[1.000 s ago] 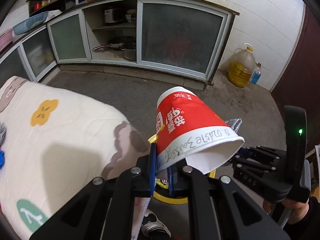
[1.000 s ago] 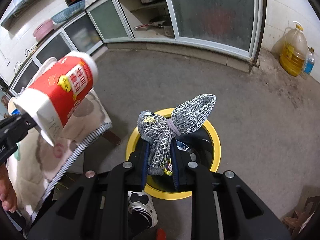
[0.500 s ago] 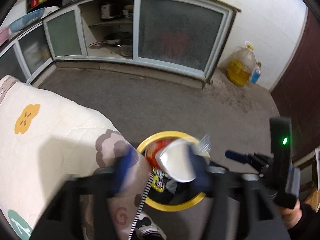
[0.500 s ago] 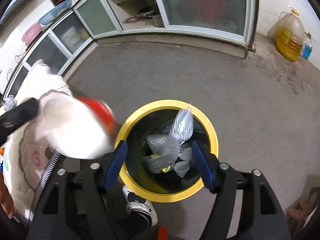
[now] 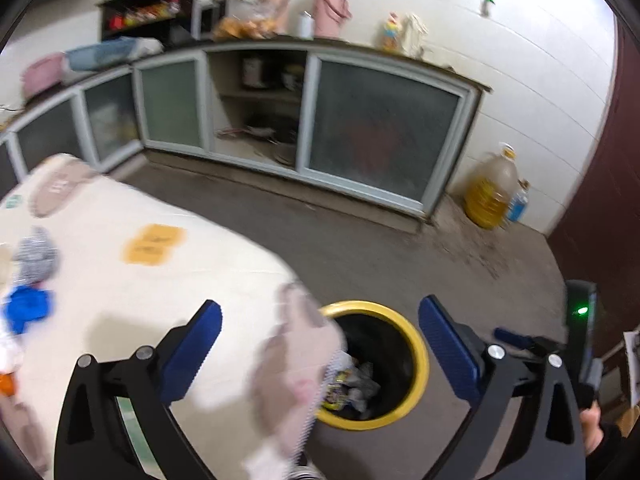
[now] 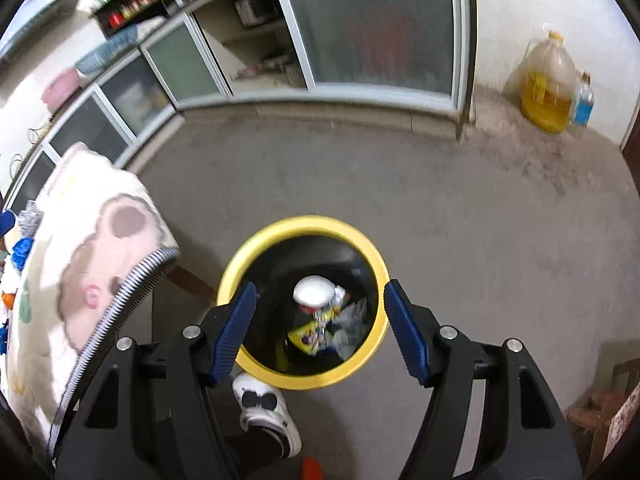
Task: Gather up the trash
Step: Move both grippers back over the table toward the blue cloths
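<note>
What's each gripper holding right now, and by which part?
Nothing. The left gripper is opening wide with nothing between its pads; the right gripper is open and empty above the yellow-rimmed bin. The cup lies inside the bin.

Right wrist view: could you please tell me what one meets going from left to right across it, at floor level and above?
Table cover → yellow-rimmed bin → oil jug → small blue bottle.
</note>
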The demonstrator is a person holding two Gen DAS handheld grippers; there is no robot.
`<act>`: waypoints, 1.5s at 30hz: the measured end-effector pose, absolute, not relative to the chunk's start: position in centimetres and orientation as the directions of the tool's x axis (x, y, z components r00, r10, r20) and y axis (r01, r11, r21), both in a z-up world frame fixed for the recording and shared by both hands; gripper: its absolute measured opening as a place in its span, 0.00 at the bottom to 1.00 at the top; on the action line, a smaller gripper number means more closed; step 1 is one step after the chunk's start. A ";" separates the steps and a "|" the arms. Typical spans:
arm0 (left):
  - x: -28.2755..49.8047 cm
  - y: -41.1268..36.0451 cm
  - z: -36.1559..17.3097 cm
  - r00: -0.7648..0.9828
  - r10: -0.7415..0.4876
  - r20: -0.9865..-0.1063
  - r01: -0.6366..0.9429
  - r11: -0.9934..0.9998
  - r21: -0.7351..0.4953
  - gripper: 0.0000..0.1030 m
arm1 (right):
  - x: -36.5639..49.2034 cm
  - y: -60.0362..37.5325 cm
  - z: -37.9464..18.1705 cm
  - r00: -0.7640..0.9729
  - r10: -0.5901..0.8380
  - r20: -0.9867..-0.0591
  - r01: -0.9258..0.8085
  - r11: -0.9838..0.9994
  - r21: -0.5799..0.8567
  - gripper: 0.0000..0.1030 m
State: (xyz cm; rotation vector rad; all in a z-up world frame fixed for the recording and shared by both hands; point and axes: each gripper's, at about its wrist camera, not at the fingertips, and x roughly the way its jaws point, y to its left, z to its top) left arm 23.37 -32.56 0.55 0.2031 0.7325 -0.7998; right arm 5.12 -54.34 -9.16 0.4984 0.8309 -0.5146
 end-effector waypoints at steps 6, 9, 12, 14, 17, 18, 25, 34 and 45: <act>23.3 -22.3 3.8 0.600 -0.498 -0.626 0.586 0.806 -0.079 0.92 | 5.6 -50.7 -4.6 0.686 -0.239 -0.688 0.498 0.843 0.204 0.62; 22.6 -16.2 4.8 0.668 -0.430 -0.608 0.498 0.865 -0.065 0.92 | 6.9 -47.7 -2.4 0.746 -0.188 -0.638 0.402 0.892 0.207 0.63; 21.7 -10.2 5.6 0.754 -0.314 -0.577 0.378 0.926 -0.010 0.92 | 9.1 -43.7 -0.5 0.785 -0.125 -0.607 0.286 0.942 0.176 0.63; 21.4 -6.5 5.8 0.792 -0.228 -0.567 0.302 0.952 0.039 0.92 | 11.2 -40.4 0.5 0.803 -0.054 -0.593 0.183 0.970 0.159 0.63; 21.3 -2.6 5.6 0.816 -0.136 -0.562 0.220 0.972 0.084 0.92 | 14.2 -35.9 1.2 0.812 0.029 -0.583 0.067 0.988 0.143 0.63; 21.5 -1.2 5.3 0.815 -0.106 -0.569 0.192 0.977 0.092 0.92 | 15.1 -34.5 1.4 0.810 0.064 -0.583 0.028 0.989 0.148 0.63; 23.3 3.2 2.6 0.764 -0.092 -0.639 0.145 0.989 0.031 0.92 | 21.4 -25.2 1.9 0.768 0.220 -0.601 -0.174 0.976 0.134 0.63; 26.5 3.7 -0.4 0.727 -0.096 -0.680 0.136 0.991 0.005 0.92 | 28.7 -20.8 0.5 0.720 0.221 -0.658 -0.230 0.970 0.075 0.62; 29.3 3.7 -3.4 0.641 -0.161 -0.750 0.137 0.986 -0.094 0.92 | 35.2 -18.5 -2.2 0.654 0.212 -0.726 -0.285 0.958 0.023 0.58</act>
